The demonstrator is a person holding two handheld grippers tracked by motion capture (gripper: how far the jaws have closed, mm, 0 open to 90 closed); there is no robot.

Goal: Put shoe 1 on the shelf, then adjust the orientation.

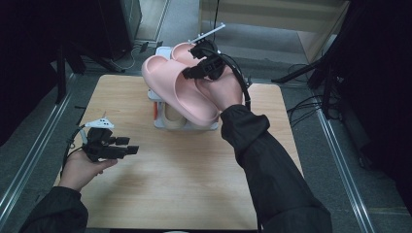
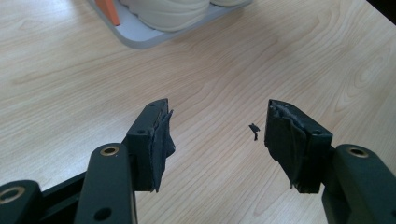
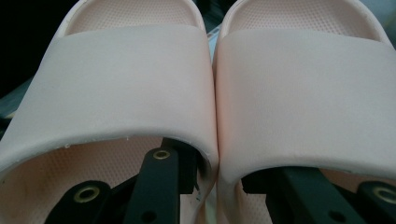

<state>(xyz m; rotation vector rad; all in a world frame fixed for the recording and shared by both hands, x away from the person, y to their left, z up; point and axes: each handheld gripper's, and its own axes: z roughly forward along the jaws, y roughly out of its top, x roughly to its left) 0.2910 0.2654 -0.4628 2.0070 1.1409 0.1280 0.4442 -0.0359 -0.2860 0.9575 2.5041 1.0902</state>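
A pair of pink slippers (image 1: 180,90) is held up over a small grey rack (image 1: 187,126) at the table's far middle. My right gripper (image 1: 201,68) is shut on them. In the right gripper view one jaw goes under the strap of the left slipper (image 3: 121,84) and the other under the strap of the right slipper (image 3: 308,93), pinching their touching sides at my right gripper (image 3: 219,179). My left gripper (image 1: 127,145) hovers low over the table's left side. It stands open with nothing between its jaws (image 2: 217,140), which carry torn black pads (image 2: 161,144).
Cream slippers (image 1: 172,116) lie on the rack's lower level, with an orange piece (image 2: 108,9) beside them on the grey tray edge (image 2: 140,35). A small black scrap (image 2: 254,129) lies on the wooden table (image 1: 184,184). Dark stands and cables surround the table.
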